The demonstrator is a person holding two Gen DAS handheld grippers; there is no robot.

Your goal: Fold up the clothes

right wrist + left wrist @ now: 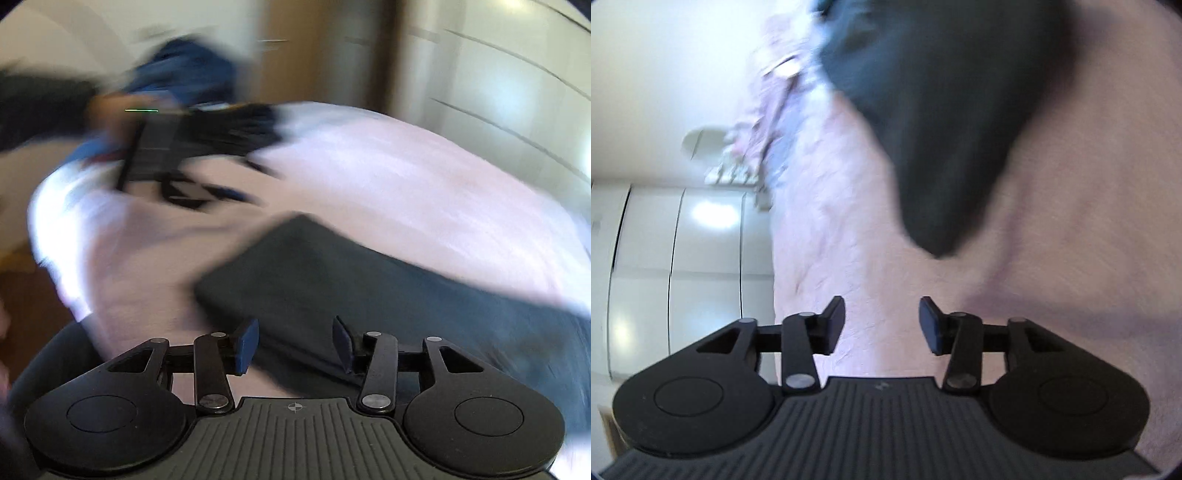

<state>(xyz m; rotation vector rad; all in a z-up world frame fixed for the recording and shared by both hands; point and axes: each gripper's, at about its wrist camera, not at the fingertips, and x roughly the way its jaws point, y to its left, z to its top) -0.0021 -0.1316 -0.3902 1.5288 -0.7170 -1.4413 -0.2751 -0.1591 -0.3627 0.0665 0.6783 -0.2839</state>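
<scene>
Though blur smears both views, each gripper (882, 325) (295, 347) gapes empty near the dark garment (332, 280).

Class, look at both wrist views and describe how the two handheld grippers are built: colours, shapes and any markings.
The left gripper and the right gripper look alike: matt black bodies with a ribbed central plate, two round disc housings at the sides, and hinged link arms with silver rivets. The right gripper's fingers carry blue pads, and a small crosshair mark sits on its plate. In the right view, a dark sleeve appears, blurred.
</scene>
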